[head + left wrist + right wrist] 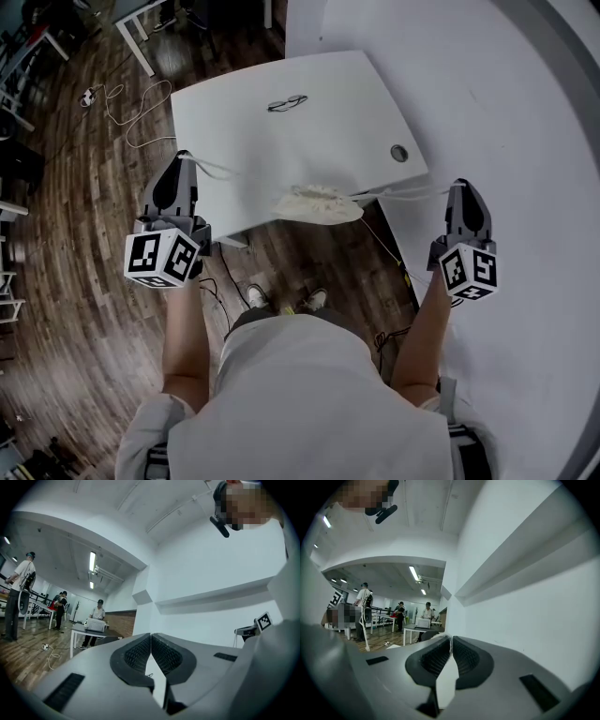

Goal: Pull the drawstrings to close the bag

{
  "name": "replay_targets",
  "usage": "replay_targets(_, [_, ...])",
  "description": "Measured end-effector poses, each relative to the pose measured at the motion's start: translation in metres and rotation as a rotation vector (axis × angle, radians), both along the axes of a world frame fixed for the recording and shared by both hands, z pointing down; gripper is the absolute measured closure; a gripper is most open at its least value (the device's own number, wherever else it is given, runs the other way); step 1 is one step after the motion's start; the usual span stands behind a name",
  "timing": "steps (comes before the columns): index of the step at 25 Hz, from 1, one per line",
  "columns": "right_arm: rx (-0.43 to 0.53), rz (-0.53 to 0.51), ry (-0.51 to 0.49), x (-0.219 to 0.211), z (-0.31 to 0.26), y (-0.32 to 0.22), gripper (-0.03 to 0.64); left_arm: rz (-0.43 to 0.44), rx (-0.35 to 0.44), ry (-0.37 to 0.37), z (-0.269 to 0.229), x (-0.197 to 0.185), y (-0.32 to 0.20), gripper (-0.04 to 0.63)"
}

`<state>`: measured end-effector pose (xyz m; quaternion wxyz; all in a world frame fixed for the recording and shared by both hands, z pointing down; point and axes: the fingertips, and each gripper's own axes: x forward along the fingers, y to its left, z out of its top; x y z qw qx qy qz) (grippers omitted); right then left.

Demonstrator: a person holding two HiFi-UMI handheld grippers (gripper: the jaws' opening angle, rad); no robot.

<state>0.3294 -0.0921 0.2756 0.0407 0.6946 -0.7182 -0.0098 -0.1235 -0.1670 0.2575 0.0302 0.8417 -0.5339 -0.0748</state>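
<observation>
**Shirt (309, 403) in foreground, bag (319, 204) beyond, both cords gripped**

Nearest the lens in head view: pale shirt, with a bare forearm leading out to each side.

Beyond it, cream cloth bag lying at the near edge of the white surface (281, 131), between the two grippers. Upper rim puckered into gathers.

- Left drawstring (214, 168): leaves the bag's left side with a slight curve and ends at the tips of the left gripper (181, 156).
- Right drawstring (403, 193): runs almost straight from the bag's right side to the right gripper (459, 186).

Left gripper view: jaws clenched, pads pressed together. Cord hard to make out there, but seen in head view meeting the tips, so grasping the left drawstring.

Right gripper view: jaws clenched likewise, with a thin white cord showing at the top of the pads. Grasping the right drawstring.

Left gripper held off the surface's left edge, over dark wood floor (75, 234). Right gripper held off the right corner.

Further out on the surface: spectacles (286, 102) near the far side, round hole (399, 153) toward the right. Shoes (258, 297) below the near edge. Pale cable (131, 103) looped on the floor, far left.

People standing at tables (98, 612) in the background of both gripper views.
</observation>
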Motion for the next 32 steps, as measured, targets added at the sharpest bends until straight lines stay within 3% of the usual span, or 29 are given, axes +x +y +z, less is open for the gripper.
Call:
replay_targets(13, [0.028, -0.084, -0.103, -0.024, -0.018, 0.019, 0.573, 0.003, -0.020, 0.008, -0.006, -0.022, 0.034, 0.577])
replay_targets(32, [0.066, -0.120, -0.073, -0.056, -0.036, 0.026, 0.574, 0.026, 0.012, 0.040, -0.019, -0.037, 0.056, 0.577])
